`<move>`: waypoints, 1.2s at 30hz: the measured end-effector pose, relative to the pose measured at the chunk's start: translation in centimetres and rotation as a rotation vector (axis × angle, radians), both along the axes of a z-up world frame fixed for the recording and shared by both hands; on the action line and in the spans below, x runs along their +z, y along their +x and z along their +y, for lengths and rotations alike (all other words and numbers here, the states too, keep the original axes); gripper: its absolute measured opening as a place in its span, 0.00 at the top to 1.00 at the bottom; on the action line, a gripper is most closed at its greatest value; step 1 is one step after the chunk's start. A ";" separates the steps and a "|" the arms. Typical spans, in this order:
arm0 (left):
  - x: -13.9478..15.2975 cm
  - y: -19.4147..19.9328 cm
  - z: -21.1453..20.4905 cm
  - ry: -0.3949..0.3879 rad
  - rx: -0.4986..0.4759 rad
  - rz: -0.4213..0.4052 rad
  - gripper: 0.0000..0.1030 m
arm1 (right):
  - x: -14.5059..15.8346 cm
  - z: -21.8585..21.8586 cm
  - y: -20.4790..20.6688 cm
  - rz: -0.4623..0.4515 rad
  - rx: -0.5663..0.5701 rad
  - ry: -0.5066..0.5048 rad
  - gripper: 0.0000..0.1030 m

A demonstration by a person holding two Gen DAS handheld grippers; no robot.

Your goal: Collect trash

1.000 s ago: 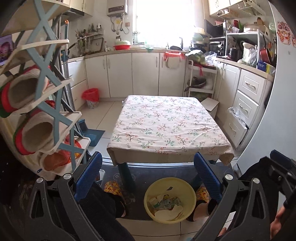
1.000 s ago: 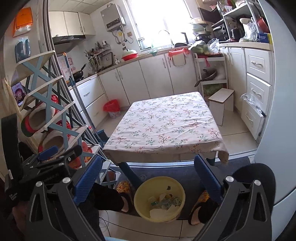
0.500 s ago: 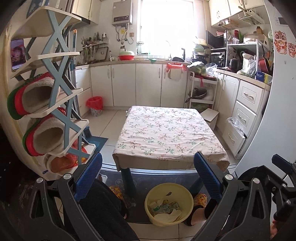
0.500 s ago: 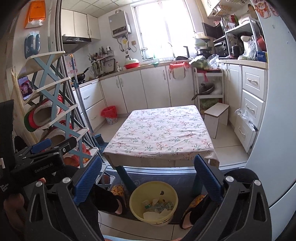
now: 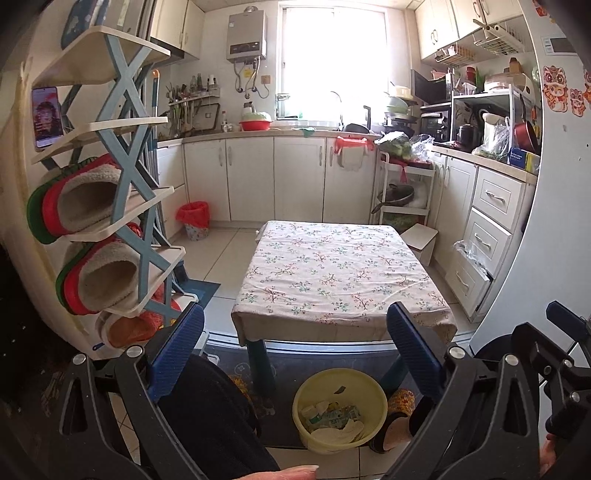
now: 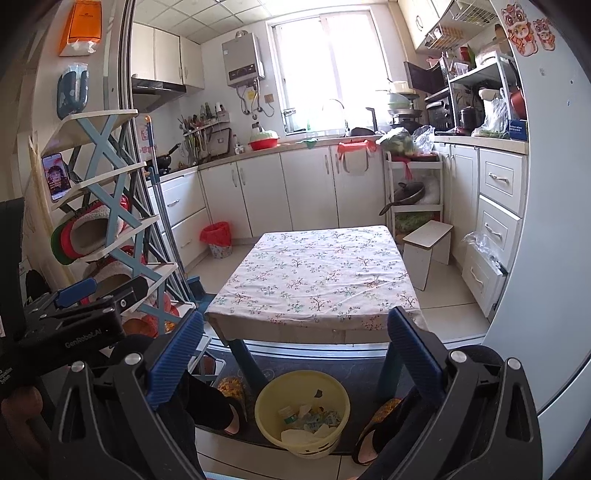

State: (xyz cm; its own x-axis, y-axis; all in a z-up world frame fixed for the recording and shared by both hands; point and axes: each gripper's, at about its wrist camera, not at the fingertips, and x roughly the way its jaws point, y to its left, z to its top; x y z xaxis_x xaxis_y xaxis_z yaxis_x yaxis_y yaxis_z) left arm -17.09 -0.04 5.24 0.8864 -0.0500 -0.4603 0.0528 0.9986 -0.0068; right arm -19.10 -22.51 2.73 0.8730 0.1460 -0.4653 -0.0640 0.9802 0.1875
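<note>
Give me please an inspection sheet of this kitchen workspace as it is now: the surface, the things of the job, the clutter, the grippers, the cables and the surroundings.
Surface: low table under a flowered cloth; nothing seen on it.
Job's things: yellow basin on the floor before the table, between the person's feet, holding wrappers and other trash.
Clutter: nothing seen on the floor near the table; countertops crowded.
Grippers: left gripper and right gripper both open, empty, above the basin.
Cables: nothing seen around the table; some hang under the wall heater.
Surroundings: shoe rack with slippers to the left, red-lined bin, small stool, white cabinets.
</note>
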 end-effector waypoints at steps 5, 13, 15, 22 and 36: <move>0.2 -0.6 -0.1 0.009 0.002 -0.009 0.08 | 0.1 0.1 -0.2 -0.007 0.000 -0.001 0.07; 0.3 -0.7 -0.3 0.014 0.008 -0.011 0.08 | 0.1 0.1 -0.3 -0.005 -0.001 0.001 0.07; 0.3 -0.7 -0.2 0.015 0.010 -0.009 0.08 | 0.1 0.1 -0.3 -0.003 0.000 0.002 0.07; 0.3 -0.6 -0.2 0.017 0.011 -0.006 0.08 | 0.1 0.1 -0.3 -0.003 0.000 0.001 0.07; 0.4 -0.6 0.0 0.017 0.012 -0.008 0.08 | 0.1 0.1 -0.4 -0.004 0.000 0.000 0.07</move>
State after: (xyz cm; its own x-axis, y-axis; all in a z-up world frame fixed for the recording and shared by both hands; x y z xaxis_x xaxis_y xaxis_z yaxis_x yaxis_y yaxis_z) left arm -17.71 0.00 5.63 0.8903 -0.0316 -0.4543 0.0411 0.9991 0.0110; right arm -19.46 -22.37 2.87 0.8749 0.1459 -0.4618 -0.0647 0.9802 0.1872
